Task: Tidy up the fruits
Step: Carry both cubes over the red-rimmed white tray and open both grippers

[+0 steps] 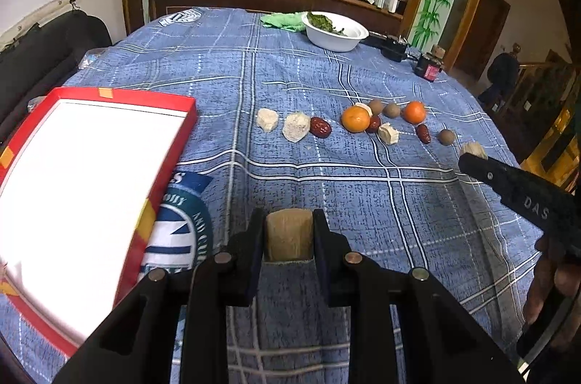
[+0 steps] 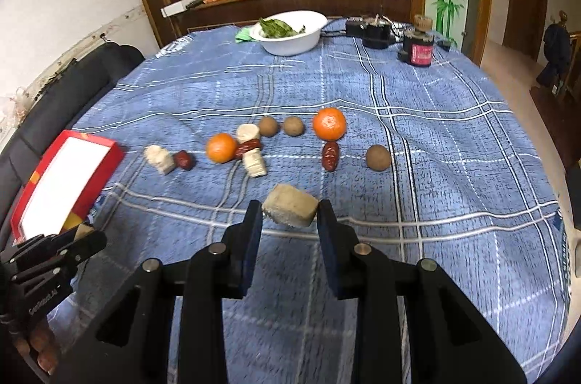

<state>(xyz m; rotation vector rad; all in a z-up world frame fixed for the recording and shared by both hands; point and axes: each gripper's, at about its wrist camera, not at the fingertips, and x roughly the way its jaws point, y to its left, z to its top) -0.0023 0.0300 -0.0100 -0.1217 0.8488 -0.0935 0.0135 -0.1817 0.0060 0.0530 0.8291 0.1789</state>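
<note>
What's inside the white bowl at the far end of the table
Dark green leaves lie against the inner wall of the white bowl. Its near wall hides the bottom, so anything beneath the leaves can't be seen.
</note>
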